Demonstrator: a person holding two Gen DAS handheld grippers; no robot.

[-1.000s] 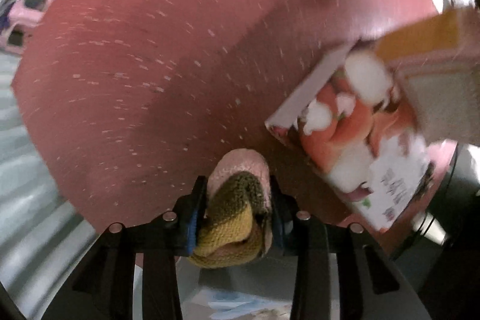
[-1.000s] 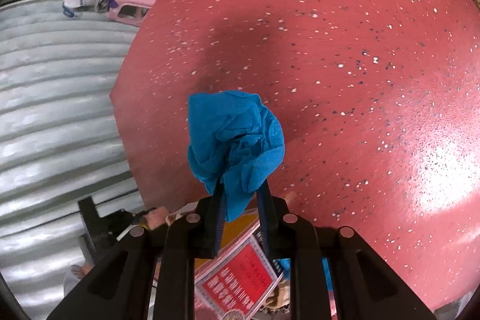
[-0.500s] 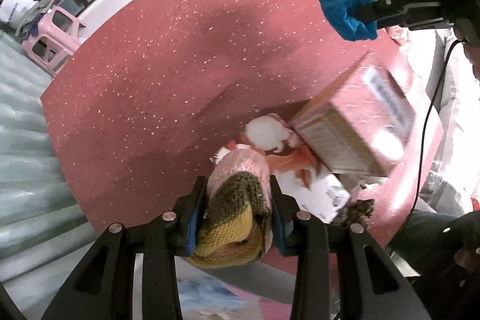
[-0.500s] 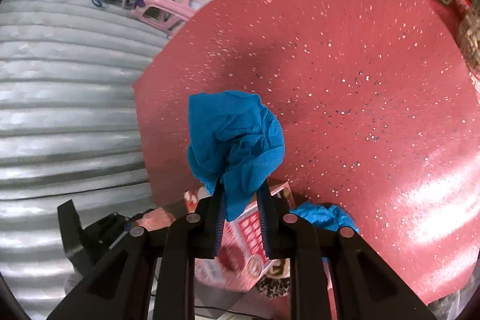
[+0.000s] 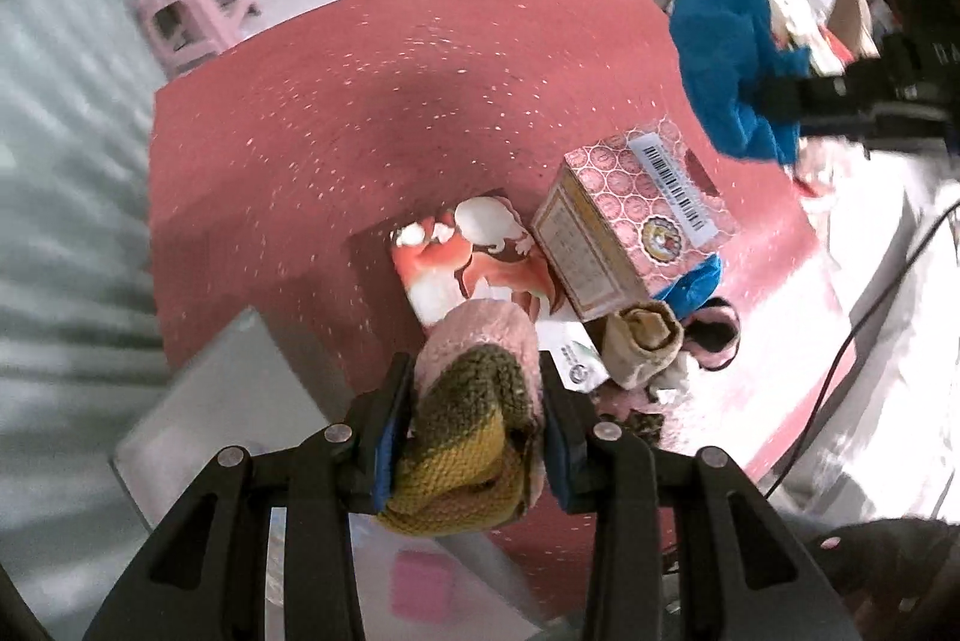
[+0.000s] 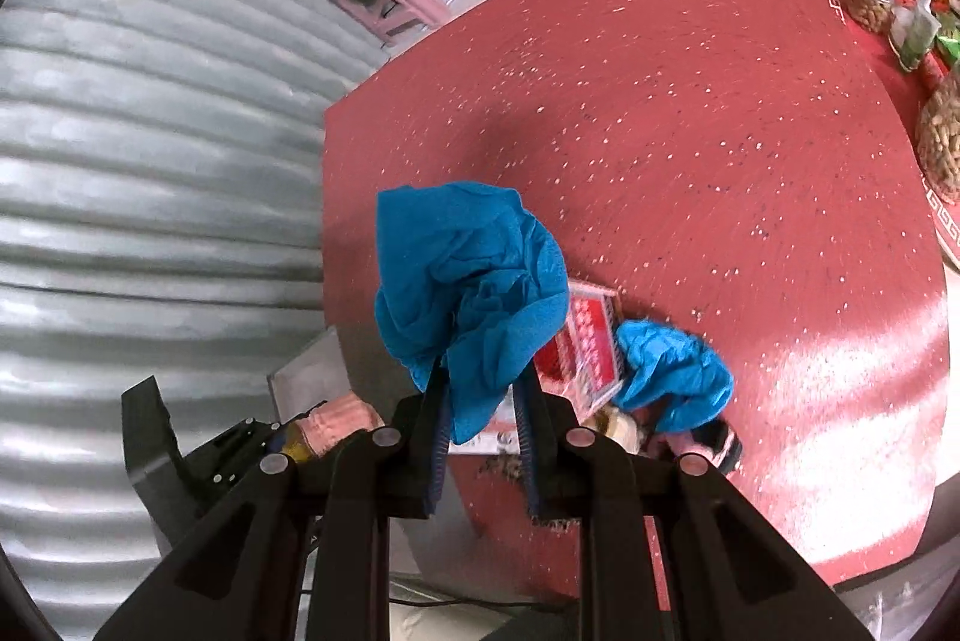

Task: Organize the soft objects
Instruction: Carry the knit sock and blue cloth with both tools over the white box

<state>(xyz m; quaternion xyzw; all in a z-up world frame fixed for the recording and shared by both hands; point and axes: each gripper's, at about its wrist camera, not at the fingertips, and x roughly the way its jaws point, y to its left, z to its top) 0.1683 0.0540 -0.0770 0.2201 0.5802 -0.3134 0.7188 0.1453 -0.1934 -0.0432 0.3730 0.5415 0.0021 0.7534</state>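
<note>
Your left gripper (image 5: 477, 419) is clamped on a knitted bundle (image 5: 474, 431) of pink, olive and mustard yarn, held high over the near edge of the red speckled table (image 5: 360, 113). Your right gripper (image 6: 480, 422) is clamped on a crumpled blue cloth (image 6: 468, 281), also lifted well above the table.

What could go wrong: the blue cloth hangs mostly outside the fingers, pinched only by a fold at its lower end, so a quick swing could let it slide free and drop back on the pile. The knitted bundle bulges past both pads; if the yarn layers shift, one layer may slip out while you carry it. Both loads sit above the pile, so a low pass could snag the pink patterned box (image 5: 630, 221) or drag the other soft things off the table's near edge.

The count, as far as it shows: two soft items are in the grippers. On the table lie one more blue cloth (image 6: 672, 377), one beige rolled item (image 5: 645, 341) and one pink-and-black piece (image 5: 711, 335); a dark mottled scrap beneath them is too hidden to name. There are two boxes, the patterned one and a flat printed box (image 5: 474, 263) beside it, touching.
</note>
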